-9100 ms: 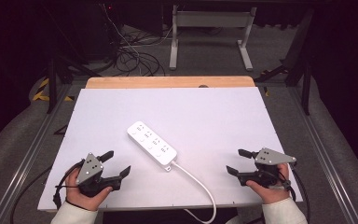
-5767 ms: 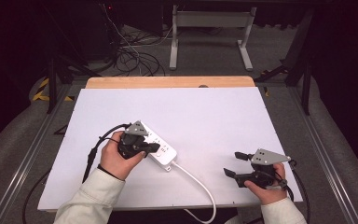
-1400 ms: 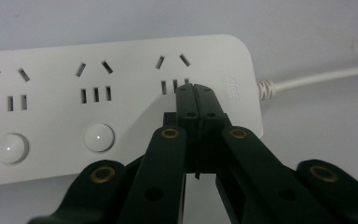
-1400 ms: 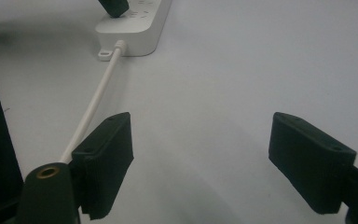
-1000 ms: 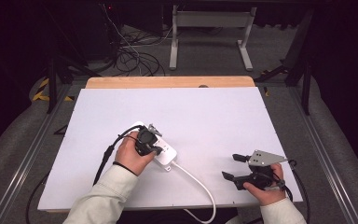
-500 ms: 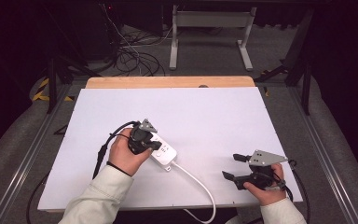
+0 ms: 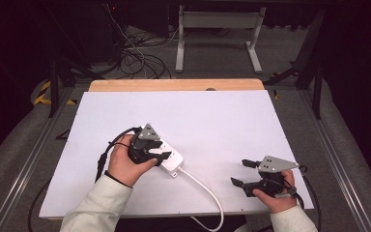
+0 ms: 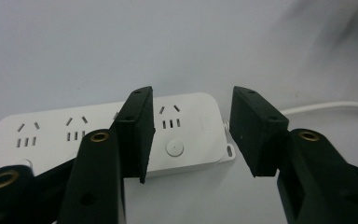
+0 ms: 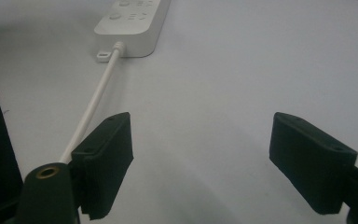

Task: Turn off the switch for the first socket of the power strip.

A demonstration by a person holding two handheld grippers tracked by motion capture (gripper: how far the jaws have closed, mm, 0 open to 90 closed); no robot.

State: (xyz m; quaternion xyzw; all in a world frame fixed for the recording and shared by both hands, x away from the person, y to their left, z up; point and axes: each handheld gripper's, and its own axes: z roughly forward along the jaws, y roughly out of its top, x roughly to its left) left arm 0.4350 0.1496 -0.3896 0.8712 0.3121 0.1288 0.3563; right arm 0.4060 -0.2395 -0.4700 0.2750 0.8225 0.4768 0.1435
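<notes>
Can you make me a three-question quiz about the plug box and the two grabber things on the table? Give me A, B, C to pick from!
1. Where is the left hand-held gripper?
A. Over the power strip
B. On the floor
C. At the table's far edge

2. What colour is the power strip's cord?
A. Red
B. White
C. Green

3. How do the right hand-held gripper's jaws stand?
A. Shut on the cord
B. Shut on nothing
C. Open

Answers:
1 A: the left gripper view shows its jaws over the strip's cord end.
2 B: the cord is white in the high view.
3 C: the right gripper view shows a wide gap over the bare table.
</notes>
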